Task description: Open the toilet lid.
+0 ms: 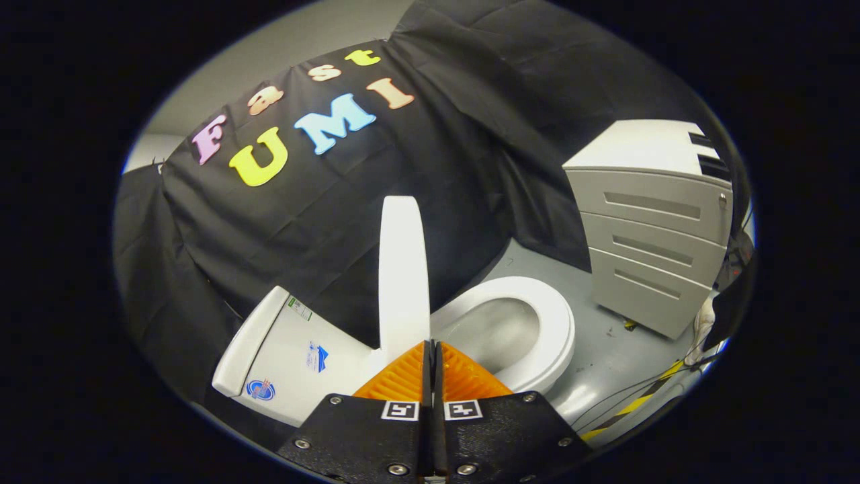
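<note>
The claw (pixel 431 349) is closest to us, with its two orange fingers (pixel 396 380) pressed together and no gap between them. Nothing is held in them, so the claw is closed and empty. Their tips sit right at the bottom of the toilet lid (pixel 403 269), near where it hinges. The white lid stands straight up, seen from its thin edge, so it looks open already. On one side of the lid is the tank (pixel 289 356) with small stickers on it. On the other side is the round toilet seat (pixel 551 323), lying flat around the bowl (pixel 500 329). It seems the job is almost done. To finish well, the lid should lean back softly until it rests against the tank and will not fall forward. A slow push is best, then the claw can pull away gently without bumping the lid. Farther off, a grey drawer cabinet (pixel 655 222) stands on the grey floor (pixel 605 363), and black and yellow tape (pixel 638 403) lies near it.
</note>
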`<state>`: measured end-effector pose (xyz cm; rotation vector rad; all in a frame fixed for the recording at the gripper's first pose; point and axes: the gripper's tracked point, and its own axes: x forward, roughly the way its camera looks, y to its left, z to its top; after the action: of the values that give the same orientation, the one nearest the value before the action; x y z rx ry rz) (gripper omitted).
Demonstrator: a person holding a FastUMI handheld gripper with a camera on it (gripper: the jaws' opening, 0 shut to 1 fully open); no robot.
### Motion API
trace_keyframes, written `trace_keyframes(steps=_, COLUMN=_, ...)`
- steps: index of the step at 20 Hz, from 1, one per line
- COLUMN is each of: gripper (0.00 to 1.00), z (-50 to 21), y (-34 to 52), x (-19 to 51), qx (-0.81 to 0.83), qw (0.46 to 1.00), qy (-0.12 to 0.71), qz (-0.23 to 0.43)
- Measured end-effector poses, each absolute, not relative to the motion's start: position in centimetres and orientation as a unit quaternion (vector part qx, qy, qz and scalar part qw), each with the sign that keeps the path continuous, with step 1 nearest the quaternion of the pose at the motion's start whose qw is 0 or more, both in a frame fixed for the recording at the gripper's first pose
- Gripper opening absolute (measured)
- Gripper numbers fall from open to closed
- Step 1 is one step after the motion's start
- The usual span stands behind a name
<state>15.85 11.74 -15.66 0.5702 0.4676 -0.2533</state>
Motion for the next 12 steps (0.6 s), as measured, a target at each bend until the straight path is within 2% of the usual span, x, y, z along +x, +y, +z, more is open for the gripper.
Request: trace_keyframes(steps=12, gripper=0.0, z=-10.5, y=20.5, x=15.7, qx=0.155, qw=0.967, qy=0.19, qz=-0.073)
